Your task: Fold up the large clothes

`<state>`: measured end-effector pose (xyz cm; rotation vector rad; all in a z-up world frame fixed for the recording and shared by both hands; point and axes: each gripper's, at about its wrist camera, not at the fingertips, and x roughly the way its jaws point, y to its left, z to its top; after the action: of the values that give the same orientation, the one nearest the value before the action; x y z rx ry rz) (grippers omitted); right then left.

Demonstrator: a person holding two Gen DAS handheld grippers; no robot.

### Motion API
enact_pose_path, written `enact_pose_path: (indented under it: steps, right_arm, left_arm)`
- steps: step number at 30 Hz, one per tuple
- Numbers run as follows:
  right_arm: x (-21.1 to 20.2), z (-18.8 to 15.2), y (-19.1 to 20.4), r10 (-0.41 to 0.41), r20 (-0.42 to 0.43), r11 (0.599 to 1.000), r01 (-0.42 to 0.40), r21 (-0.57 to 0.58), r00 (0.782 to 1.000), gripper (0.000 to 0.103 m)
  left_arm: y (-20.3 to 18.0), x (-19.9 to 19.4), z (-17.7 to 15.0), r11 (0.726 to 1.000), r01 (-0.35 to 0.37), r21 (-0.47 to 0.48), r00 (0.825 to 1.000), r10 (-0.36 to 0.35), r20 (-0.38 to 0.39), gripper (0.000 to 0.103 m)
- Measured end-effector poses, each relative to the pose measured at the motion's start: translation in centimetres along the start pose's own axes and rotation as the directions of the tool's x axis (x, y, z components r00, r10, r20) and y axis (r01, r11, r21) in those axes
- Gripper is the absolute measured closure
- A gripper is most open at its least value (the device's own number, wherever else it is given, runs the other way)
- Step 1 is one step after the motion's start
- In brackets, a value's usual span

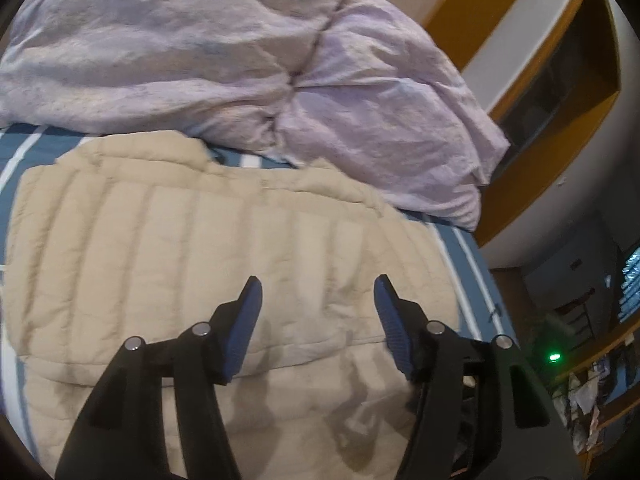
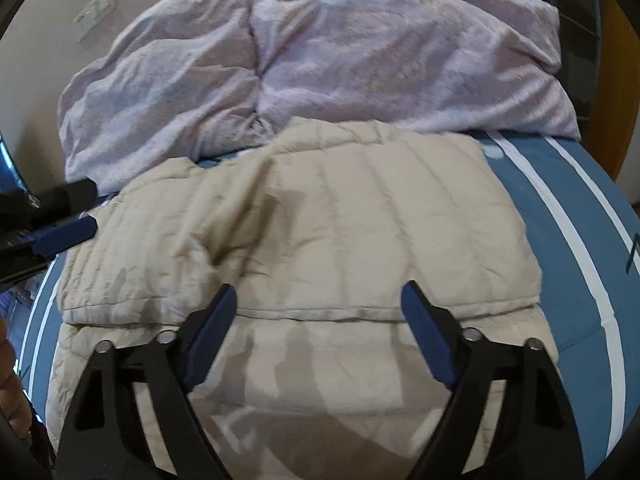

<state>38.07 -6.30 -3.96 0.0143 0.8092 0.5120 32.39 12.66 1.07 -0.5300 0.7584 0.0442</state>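
A beige quilted jacket (image 1: 224, 240) lies folded flat on the blue striped bed (image 1: 24, 152), with a folded edge running across it. My left gripper (image 1: 318, 286) hovers above the jacket, its blue pads apart and nothing between them. In the right wrist view the same jacket (image 2: 360, 220) fills the middle, and my right gripper (image 2: 318, 294) hangs over its near fold, open and empty. The left gripper's blue fingers (image 2: 66, 234) show at the left edge of that view, beside the jacket's left end.
A crumpled lilac duvet (image 1: 200, 48) is heaped at the back of the bed, also seen as the duvet (image 2: 320, 48). The bed's right edge (image 1: 480, 280) drops to a dim room with wooden shelving (image 1: 592, 400). Striped sheet (image 2: 580, 240) lies bare to the jacket's right.
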Motion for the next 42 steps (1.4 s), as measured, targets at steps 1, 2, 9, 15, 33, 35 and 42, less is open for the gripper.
enact_pose_path:
  steps: [1,2,9,15,33,35,42]
  right_arm:
    - [-0.1,0.1,0.6,0.009,0.007,1.000,-0.009,-0.011,1.000,0.028]
    - [-0.1,0.2,1.0,0.015,0.011,1.000,-0.014,-0.018,1.000,0.029]
    - [1.6,0.6,4.3,0.048,-0.002,0.998,-0.048,-0.043,0.999,0.041]
    - [6.3,-0.4,4.7,-0.067,-0.117,0.996,0.061,-0.058,0.991,0.048]
    - [-5.3,-2.0,-3.0,0.064,-0.091,0.998,-0.066,-0.014,0.994,0.009]
    - [-6.8,-3.2,-5.1,0.069,-0.110,0.997,-0.071,-0.010,0.991,0.009]
    - [-11.1,-7.9,-11.8,0.064,-0.150,0.998,-0.061,0.026,0.987,0.009]
  left_arm:
    - [0.7,-0.2,-0.1,0.999,-0.032,0.005,1.000,0.032,0.002,0.045]
    - [1.3,-0.4,-0.2,0.998,-0.065,0.010,0.998,0.065,0.007,0.045]
    - [5.3,-1.5,-1.1,0.979,-0.204,0.007,0.979,0.203,0.022,0.045]
    - [8.8,-3.2,-2.4,0.966,-0.258,-0.013,0.966,0.258,0.022,0.045]
    - [15.6,-13.3,-10.5,0.966,-0.260,-0.007,0.965,0.260,-0.041,0.023]
    - [16.6,-14.5,-12.0,0.966,-0.257,-0.015,0.965,0.256,-0.054,0.023]
    - [18.7,-17.2,-17.3,0.978,-0.199,-0.059,0.977,0.193,-0.090,0.025]
